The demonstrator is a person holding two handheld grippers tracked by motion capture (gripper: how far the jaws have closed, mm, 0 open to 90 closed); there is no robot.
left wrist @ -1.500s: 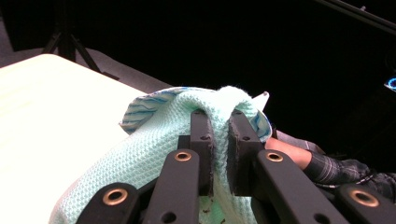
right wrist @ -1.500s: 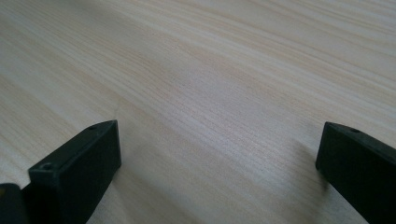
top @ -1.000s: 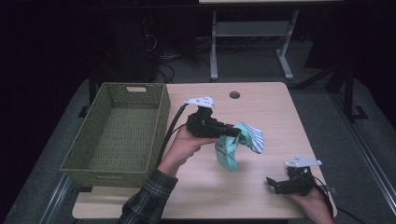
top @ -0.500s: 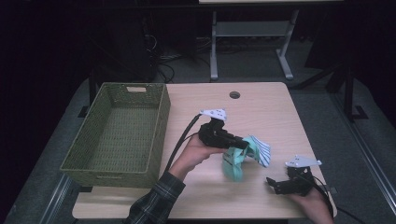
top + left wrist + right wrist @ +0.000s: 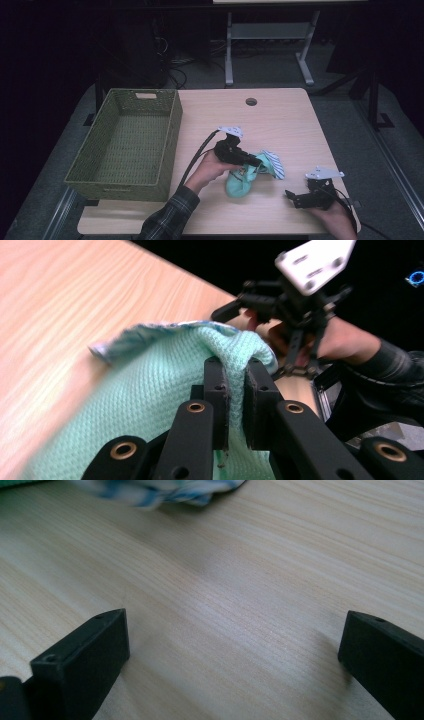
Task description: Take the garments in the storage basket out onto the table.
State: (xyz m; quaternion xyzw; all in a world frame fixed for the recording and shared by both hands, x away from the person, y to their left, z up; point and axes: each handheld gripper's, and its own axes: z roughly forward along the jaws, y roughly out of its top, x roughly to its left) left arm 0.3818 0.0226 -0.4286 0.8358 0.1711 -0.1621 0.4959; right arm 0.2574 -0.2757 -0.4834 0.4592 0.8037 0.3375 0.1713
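A mint-green knitted cloth (image 5: 239,181) with a blue-and-white striped part (image 5: 272,163) lies bunched on the wooden table (image 5: 280,120), right of centre. My left gripper (image 5: 255,163) is shut on a fold of the cloth (image 5: 165,390); its two black jaws pinch the green knit between them (image 5: 236,371). My right gripper (image 5: 290,196) rests low on the table at the front right, jaws wide open with bare wood between them (image 5: 235,645). The striped cloth edge (image 5: 160,492) lies just beyond it. The right gripper (image 5: 270,302) and its hand face the left gripper.
An empty green woven basket (image 5: 167,145) stands on the left part of the table. A round cable hole (image 5: 251,101) sits near the far edge. Beyond the table stands a metal frame (image 5: 265,45) on the dark floor.
My left gripper has come down and to the right with the cloth, which hung in the air and now rests bunched on the table. The right gripper has stayed put.
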